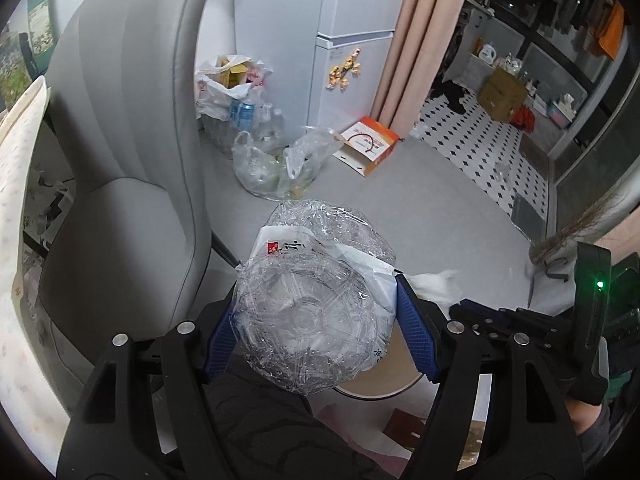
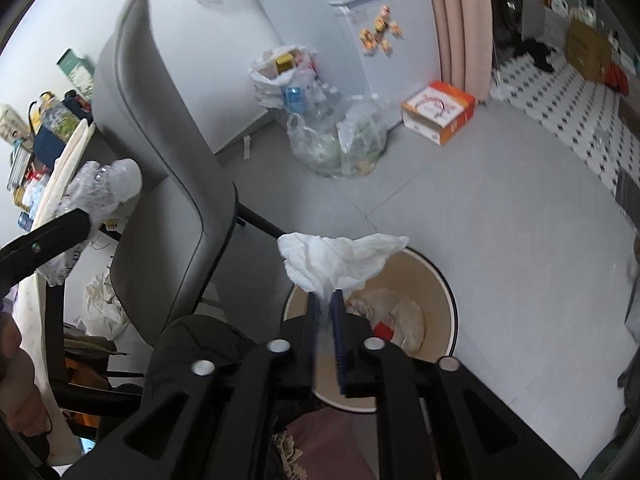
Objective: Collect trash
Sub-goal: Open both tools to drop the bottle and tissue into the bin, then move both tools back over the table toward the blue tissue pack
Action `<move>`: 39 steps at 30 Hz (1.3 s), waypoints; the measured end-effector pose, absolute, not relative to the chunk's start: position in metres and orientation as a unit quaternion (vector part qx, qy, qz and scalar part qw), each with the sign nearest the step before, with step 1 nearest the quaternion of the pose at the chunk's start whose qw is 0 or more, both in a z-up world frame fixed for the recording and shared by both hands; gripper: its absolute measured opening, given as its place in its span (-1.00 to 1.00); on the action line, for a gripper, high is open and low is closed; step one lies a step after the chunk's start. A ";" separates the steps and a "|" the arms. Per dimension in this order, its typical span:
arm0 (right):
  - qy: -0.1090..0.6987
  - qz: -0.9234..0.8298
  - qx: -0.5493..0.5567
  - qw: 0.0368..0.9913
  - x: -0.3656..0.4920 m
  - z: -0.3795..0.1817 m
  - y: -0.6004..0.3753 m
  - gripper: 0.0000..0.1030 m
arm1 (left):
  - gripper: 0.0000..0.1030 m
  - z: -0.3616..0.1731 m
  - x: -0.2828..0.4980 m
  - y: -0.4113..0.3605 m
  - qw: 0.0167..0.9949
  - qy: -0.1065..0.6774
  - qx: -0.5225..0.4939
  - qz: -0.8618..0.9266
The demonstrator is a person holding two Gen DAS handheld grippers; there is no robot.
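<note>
Grey floor tiles [image 2: 500,216] spread out below me toward the fridge [image 1: 352,20], with a grey chair [image 1: 120,160] close on my left and a clear sack of bottles [image 2: 340,140] slumped near the fridge. Just under my grippers sits the round bin [image 2: 444,292], already holding some paper and a red scrap.

My left gripper [image 1: 316,328] is clamped around a crumpled clear plastic bottle [image 1: 312,304] with a white label, blue pads pressing its sides; seen from that wrist it hangs over the bin's near edge. My right gripper [image 2: 326,300] stands with its jaws slightly apart, the blurred pads flanking the tail of a white tissue [image 2: 340,256] above the bin's rim; whether they grip it I cannot tell.

As I judge it, the tissue is the risk: most of it billows beyond the rim, so it could drift onto the floor. The bottle, springy and slick, could bounce off the rim if let go off-centre.
</note>
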State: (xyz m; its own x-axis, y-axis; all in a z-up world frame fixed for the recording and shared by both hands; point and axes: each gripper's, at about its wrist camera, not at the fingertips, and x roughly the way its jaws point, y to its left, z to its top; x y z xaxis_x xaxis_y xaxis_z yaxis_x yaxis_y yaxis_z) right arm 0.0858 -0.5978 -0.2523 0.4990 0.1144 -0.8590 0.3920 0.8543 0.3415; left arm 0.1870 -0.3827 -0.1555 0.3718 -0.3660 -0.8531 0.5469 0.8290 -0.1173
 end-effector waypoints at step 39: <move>0.403 -0.088 0.222 0.884 0.084 -0.153 -0.572 0.85 | 0.89 -0.080 0.187 -0.296 0.874 0.410 -0.005 -0.259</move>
